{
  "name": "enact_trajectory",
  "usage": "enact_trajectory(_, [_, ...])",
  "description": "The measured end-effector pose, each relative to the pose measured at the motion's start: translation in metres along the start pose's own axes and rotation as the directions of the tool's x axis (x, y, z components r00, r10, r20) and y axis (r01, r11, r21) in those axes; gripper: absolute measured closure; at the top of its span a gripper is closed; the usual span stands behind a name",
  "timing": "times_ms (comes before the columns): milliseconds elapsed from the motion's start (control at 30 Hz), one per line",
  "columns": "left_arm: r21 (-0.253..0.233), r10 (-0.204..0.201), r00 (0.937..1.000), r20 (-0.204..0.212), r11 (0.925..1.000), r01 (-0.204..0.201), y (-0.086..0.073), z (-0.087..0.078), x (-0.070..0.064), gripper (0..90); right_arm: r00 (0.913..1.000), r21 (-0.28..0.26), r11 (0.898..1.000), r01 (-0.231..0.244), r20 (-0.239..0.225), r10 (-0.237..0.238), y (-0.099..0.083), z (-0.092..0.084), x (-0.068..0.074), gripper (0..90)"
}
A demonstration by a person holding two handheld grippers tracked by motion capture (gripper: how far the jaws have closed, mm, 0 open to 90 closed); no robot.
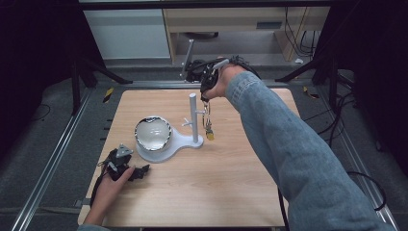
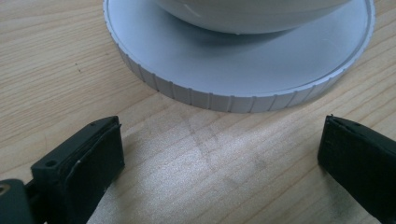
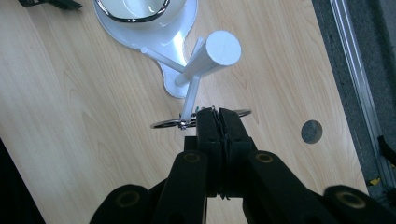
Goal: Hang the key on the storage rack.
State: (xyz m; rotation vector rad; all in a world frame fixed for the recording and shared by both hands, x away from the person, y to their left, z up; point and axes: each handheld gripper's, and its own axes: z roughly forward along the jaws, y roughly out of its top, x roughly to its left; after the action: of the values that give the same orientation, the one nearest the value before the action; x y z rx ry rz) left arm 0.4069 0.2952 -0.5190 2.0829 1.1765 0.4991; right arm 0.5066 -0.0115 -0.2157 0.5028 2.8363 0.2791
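Right gripper (image 3: 218,122): jaws clamped on a metal key ring (image 3: 168,123), held beside the top of the white stand's post (image 3: 205,58). The ring touches the tip of one side peg (image 3: 189,102); keys (image 1: 208,126) hang beside the post. Left gripper (image 2: 219,154): jaws wide apart, nothing between them, resting on the table (image 2: 56,70) just beside the stand's round base (image 2: 233,79), which carries a bowl (image 1: 152,133).

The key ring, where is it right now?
In the right gripper view the key ring is pinched in the right tongs, at the tip of a peg on the white stand, above the table.
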Motion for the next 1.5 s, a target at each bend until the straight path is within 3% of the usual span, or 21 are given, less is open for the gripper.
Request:
enact_trajectory(767, [0.0, 0.0, 1.0, 0.0, 1.0, 0.0, 0.0, 0.0, 0.0, 0.0, 0.9998, 0.013, 1.0, 0.007, -0.017, -0.006, 0.009, 0.011, 0.001, 88.8])
enact_trajectory(1133, [0.0, 0.0, 1.0, -0.001, 1.0, 0.0, 0.0, 0.0, 0.0, 0.0, 0.999, 0.012, 1.0, -0.018, -0.04, 0.018, 0.002, 0.021, -0.004, 90.0])
enact_trajectory(1500, [0.0, 0.0, 1.0, -0.001, 1.0, 0.0, 0.0, 0.0, 0.0, 0.0, 0.9983, -0.002, 0.999, -0.052, -0.024, 0.052, -0.013, 0.028, -0.014, 90.0])
